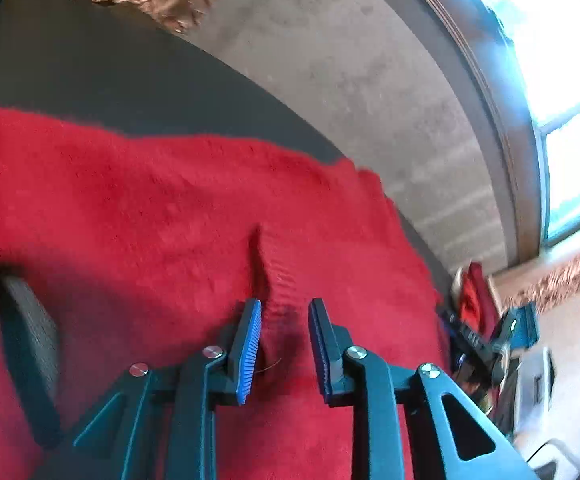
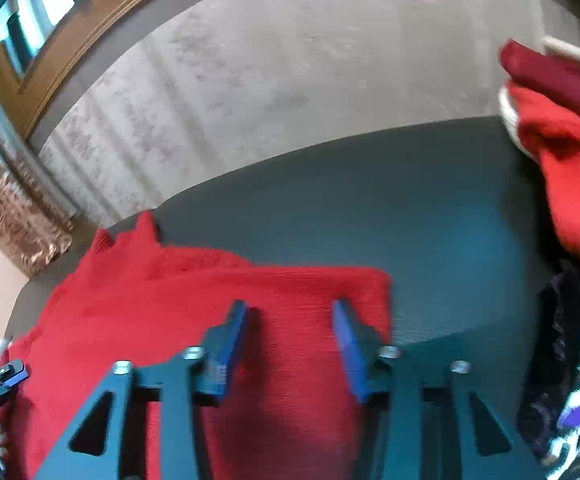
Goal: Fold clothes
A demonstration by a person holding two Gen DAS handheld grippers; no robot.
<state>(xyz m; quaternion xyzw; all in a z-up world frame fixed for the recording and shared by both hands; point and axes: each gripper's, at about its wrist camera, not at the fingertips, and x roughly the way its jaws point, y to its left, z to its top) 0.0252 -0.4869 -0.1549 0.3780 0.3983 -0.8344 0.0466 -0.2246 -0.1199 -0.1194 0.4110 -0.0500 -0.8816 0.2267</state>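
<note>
Red knit garment (image 1: 162, 208) lay spread on the dark grey table (image 1: 102, 72), its right end reaching the table's right edge in the left wrist view. Left gripper (image 1: 285, 344) jaws were apart, straddling a raised ribbed pleat, not clamped. Right gripper (image 2: 290, 344) jaws were apart over the garment's corner (image 2: 354, 292), gripping nothing. Judgement: whichever fold came next, pinch only the top layer, both ends level, lift evenly; fuzzy knit would drag. More red clothes (image 2: 562, 152) sat far right in a pale basket. Plaster wall (image 2: 270, 80) behind, window (image 1: 562, 60) and patterned curtain (image 2: 6, 200) beside it.
</note>
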